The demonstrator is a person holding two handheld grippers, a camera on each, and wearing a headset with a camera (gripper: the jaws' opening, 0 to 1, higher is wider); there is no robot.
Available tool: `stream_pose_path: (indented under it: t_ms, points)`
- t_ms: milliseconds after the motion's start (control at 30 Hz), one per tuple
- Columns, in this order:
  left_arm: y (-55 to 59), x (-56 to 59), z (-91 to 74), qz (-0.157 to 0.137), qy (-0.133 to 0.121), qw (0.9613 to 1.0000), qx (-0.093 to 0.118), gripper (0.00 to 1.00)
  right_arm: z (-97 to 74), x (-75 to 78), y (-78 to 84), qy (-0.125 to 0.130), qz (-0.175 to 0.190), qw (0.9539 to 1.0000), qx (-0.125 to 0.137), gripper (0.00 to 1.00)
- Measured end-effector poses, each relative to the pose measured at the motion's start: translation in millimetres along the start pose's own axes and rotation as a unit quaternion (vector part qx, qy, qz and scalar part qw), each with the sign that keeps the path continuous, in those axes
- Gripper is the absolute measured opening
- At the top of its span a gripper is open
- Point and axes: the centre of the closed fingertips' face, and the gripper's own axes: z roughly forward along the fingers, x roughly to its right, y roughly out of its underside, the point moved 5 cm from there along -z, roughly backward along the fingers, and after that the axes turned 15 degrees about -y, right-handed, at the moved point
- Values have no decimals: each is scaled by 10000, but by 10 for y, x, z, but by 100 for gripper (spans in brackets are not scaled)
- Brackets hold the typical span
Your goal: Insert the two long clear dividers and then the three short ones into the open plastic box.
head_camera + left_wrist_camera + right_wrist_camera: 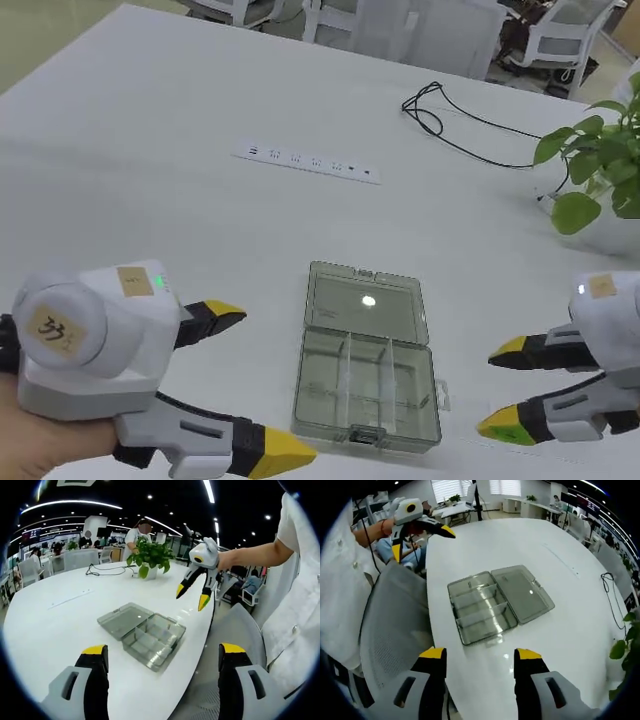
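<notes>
Box [367, 392] lies open on the tabletop [200, 220], between left gripper [275, 385] and right gripper [487, 392], lid hinged away. Both pairs of fingers gape, empty, pointing inward; left sits nearer. Dividers [345, 375] appear already slotted inside, though glare blurs them.

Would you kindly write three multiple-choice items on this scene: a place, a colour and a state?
1. The power strip lies: A) beyond the box; B) inside it; C) under it.
2. Tips of the left claw and right claw are: A) red; B) yellow; C) blue.
3. The lid is: A) shut; B) open; C) missing.
Answers: A, it lies farther up the table; B, all tips show yellow; B, it lies flat behind the box.
</notes>
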Motion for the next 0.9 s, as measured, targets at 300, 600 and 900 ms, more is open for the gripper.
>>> stream_pose_path:
  t_ms: [300,600,900]
  points:
    - [-2,9,39,-26,48,10000,-40,93,167,246,329,-129,-547,9958,-721,57]
    - [27,-9,42,-26,38,9999,-105,92,346,410,527,-282,-840,9899,-1109,54]
    - [56,0,51,-86,45,9998,-165,92,494,530,657,-441,-934,9842,-1437,50]
